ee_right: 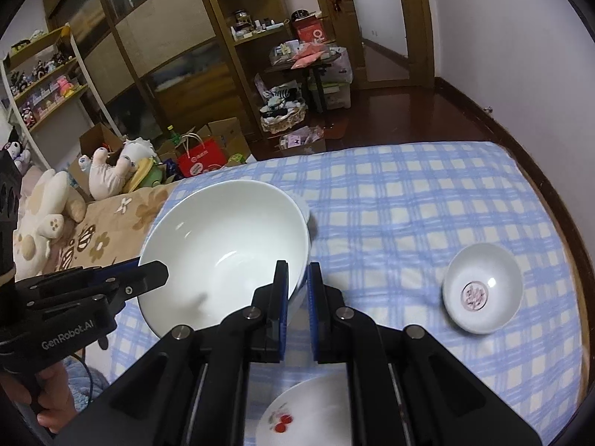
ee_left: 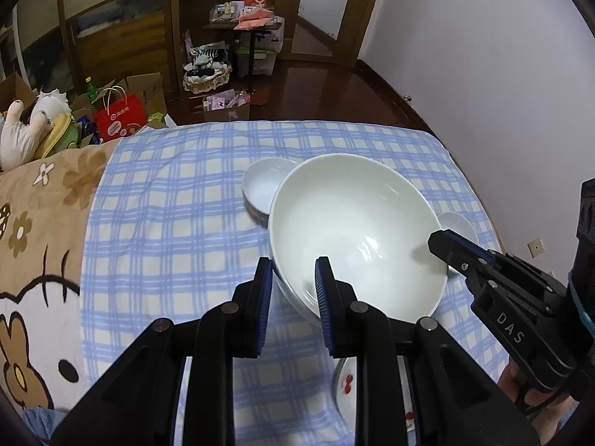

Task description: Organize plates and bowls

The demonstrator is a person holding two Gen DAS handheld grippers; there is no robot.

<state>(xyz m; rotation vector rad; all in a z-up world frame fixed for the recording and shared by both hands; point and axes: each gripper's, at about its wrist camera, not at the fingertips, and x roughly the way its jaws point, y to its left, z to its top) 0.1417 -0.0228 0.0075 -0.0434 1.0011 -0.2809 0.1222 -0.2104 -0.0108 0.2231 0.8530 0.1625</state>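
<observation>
Both grippers hold a large white bowl point(ee_left: 357, 230) point(ee_right: 223, 245) by its rim over the bed. My left gripper point(ee_left: 293, 293) point(ee_right: 156, 270) is shut on its near left edge, one finger inside and one outside. On the opposite edge my right gripper point(ee_right: 298, 291) point(ee_left: 440, 244) is shut the same way. A smaller white bowl point(ee_left: 262, 186) point(ee_right: 305, 206) lies behind it, partly hidden. A little bowl with a pink emblem point(ee_right: 481, 293) point(ee_left: 459, 223) lies to the right. Below the grippers sits a plate with red cherries point(ee_right: 293, 414) point(ee_left: 346, 383).
The bed carries a blue checked sheet point(ee_right: 401, 204) and a brown flowered blanket point(ee_left: 41, 223) on the left. Plush toys point(ee_right: 108, 174) lie at the blanket's far end. Beyond the bed are boxes, a red bag point(ee_left: 119, 119), shelves and a white wall to the right.
</observation>
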